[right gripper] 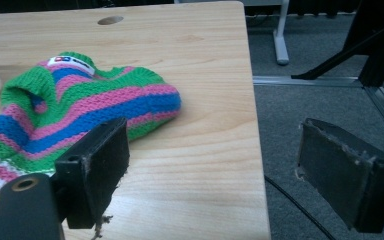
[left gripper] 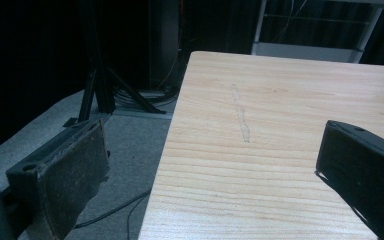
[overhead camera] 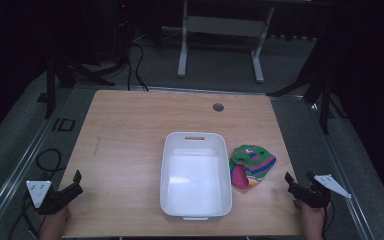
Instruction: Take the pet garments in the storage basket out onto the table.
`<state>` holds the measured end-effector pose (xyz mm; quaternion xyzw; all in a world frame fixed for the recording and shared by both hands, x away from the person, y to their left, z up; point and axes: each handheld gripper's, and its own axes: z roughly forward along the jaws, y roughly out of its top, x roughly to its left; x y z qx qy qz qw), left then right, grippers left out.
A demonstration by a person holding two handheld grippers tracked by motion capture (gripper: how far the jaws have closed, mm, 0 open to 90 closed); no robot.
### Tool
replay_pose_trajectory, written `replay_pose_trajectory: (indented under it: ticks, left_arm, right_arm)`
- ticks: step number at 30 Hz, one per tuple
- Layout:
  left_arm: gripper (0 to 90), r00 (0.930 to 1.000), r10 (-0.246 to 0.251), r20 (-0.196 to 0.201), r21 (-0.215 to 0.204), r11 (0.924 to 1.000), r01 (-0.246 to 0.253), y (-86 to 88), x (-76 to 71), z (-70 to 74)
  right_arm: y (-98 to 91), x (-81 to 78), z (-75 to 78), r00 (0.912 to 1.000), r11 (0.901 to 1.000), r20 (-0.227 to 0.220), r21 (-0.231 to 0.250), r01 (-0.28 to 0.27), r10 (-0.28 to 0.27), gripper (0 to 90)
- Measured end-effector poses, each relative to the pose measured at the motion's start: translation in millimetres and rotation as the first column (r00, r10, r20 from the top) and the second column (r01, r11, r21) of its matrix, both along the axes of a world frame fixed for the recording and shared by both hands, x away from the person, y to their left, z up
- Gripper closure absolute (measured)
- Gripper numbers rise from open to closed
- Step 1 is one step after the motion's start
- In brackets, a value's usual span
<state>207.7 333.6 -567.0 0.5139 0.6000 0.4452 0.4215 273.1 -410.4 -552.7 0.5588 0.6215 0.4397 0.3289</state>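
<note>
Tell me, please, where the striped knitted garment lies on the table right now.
In the high view the striped knitted garment lies on the table's right side, against the white tub, just ahead of the right tool.

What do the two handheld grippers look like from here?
Both the left gripper and the right gripper are black, each with two flat rectangular jaws whose dark pads are worn and frayed. Each carries a grey three-cornered plate. A black cable trails from the left one.
</note>
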Motion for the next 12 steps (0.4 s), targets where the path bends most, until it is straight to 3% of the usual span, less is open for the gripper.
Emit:
replay_pose_trajectory:
  ticks: [3, 12]
  left_arm:
    - [0.9, 1.0, -0.001, 0.003, -0.001, 1.0, 0.001, 0.2, -0.3, -0.1]
    - [0.9, 1.0, -0.005, 0.007, -0.007, 1.0, 0.005, 0.7, -0.5, -0.2]
  right_arm:
    - [0.4, -0.3, -2.5, 0.9997, 0.9996, 0.006, -0.015, 0.023, -0.023, 13.3]
    - [0.3, 0.6, -3.3, 0.9999, 0.9998, -0.002, -0.013, 0.016, -0.016, 13.5]
